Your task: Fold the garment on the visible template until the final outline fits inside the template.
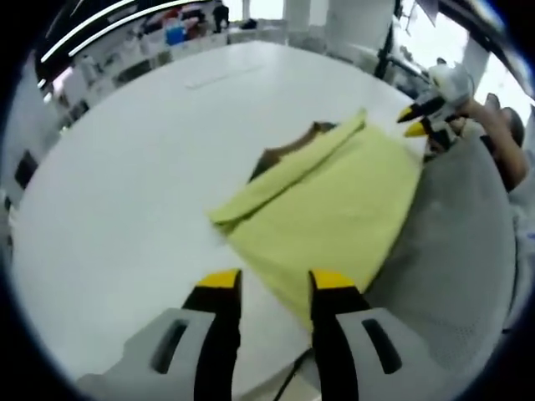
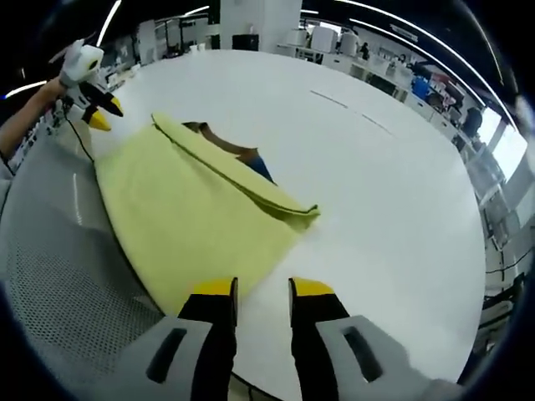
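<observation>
- Left gripper (image 1: pixel 274 284): yellow-tipped jaws parted, holding nothing, at the near edge of the yellow garment (image 1: pixel 330 205).
- Right gripper (image 2: pixel 262 291): jaws apart, empty.
- Garment lies folded on the white table (image 1: pixel 134 184), partly over a grey mesh template (image 2: pixel 58 276).
- No legible writing.

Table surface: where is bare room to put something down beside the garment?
The white table lies bare beyond the yellow garment's folded edge, out to the far rim. It is crowded near the person: the garment meets a grey mesh pad, with the left gripper at one corner and the right gripper at the other.
</observation>
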The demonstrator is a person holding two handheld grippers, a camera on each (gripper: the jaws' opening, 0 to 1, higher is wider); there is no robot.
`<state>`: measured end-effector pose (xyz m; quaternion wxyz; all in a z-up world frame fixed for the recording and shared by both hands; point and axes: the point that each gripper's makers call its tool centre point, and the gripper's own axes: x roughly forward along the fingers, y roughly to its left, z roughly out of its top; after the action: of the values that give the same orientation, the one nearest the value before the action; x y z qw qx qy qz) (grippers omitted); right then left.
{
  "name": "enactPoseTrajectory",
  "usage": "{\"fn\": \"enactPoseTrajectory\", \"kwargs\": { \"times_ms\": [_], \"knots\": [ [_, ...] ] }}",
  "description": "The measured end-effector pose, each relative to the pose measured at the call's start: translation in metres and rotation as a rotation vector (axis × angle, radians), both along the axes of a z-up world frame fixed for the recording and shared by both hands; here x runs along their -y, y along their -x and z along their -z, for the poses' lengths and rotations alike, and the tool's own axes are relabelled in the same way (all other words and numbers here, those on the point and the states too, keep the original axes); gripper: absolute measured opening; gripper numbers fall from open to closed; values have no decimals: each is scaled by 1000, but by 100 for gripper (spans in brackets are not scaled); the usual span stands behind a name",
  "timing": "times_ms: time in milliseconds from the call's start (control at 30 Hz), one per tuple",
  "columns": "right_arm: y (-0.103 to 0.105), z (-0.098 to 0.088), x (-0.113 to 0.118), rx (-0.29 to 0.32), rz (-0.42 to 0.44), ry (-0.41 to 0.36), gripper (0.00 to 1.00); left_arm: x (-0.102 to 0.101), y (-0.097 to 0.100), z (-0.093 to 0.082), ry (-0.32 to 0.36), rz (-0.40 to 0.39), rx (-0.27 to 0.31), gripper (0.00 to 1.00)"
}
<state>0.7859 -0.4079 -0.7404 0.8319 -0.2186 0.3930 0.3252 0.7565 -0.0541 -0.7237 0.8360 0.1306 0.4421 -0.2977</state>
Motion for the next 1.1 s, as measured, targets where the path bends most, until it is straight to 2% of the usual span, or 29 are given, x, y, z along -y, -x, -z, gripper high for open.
{"fn": "enactPoseTrajectory", "kwargs": {
  "times_ms": [133, 333, 467, 633, 800, 933, 1100],
  "knots": [
    [-7, -1, 0, 26, -4, 10, 22, 0, -7, 3, 0, -13, 16, 28],
    [-18, -1, -5, 70, -2, 4, 20, -1, -13, 10, 7, -42, 8, 25],
    [-24, 0, -6, 83, -4, 2, 16, 0, -19, 10, 19, -53, 19, 23],
    [-29, 1, -10, 83, 22, -31, 15, 0, -27, 13, 32, -69, 19, 21],
    [-33, 4, -12, 87, 25, -33, 14, 1, -36, 15, 35, -87, 41, 18],
    [-36, 8, -13, 81, 30, -35, 13, 1, -40, 24, 31, -87, 22, 19],
    [-40, 11, -12, 80, 39, -31, 14, -3, -48, 29, 26, -115, 42, 18]
  ]
}}
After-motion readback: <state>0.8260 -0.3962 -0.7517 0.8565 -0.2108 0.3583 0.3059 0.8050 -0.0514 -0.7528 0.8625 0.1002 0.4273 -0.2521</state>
